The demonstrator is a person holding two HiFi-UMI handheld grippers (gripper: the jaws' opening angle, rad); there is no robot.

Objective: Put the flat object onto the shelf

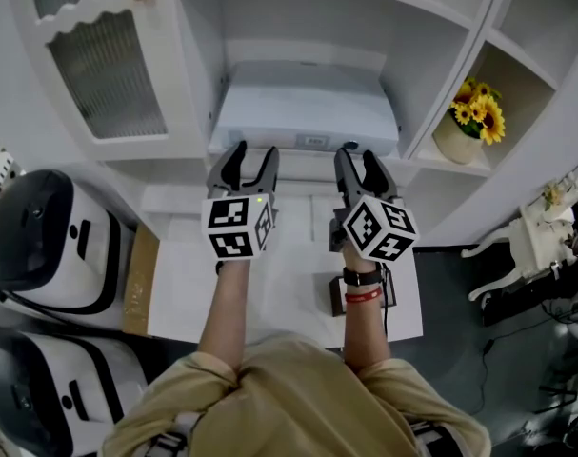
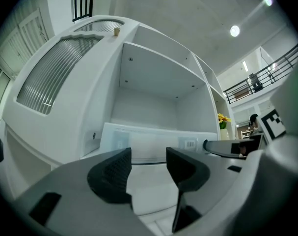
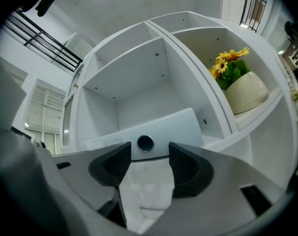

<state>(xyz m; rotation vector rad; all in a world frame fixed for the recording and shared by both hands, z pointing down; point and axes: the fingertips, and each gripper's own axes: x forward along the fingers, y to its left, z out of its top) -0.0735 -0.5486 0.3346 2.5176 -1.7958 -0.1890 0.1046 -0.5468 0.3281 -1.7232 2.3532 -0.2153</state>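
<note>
The flat object (image 1: 308, 112) is a wide white slab lying in the middle compartment of the white shelf unit (image 1: 198, 55). Both grippers hover just in front of its near edge, side by side. My left gripper (image 1: 252, 155) is open with nothing between its fingers; in the left gripper view the slab (image 2: 153, 139) shows beyond the gap of that gripper (image 2: 149, 154). My right gripper (image 1: 358, 158) is open and empty too. In the right gripper view this gripper (image 3: 149, 154) faces the slab (image 3: 163, 127), whose front has a round dark hole (image 3: 145, 142).
A white pot of sunflowers (image 1: 474, 122) stands in the right-hand compartment. A ribbed-glass cabinet door (image 1: 103, 65) is at the left. A white table (image 1: 289, 284) lies below my arms with a small dark item (image 1: 336, 298) on it. White rounded machines (image 1: 41, 236) stand on the floor at left.
</note>
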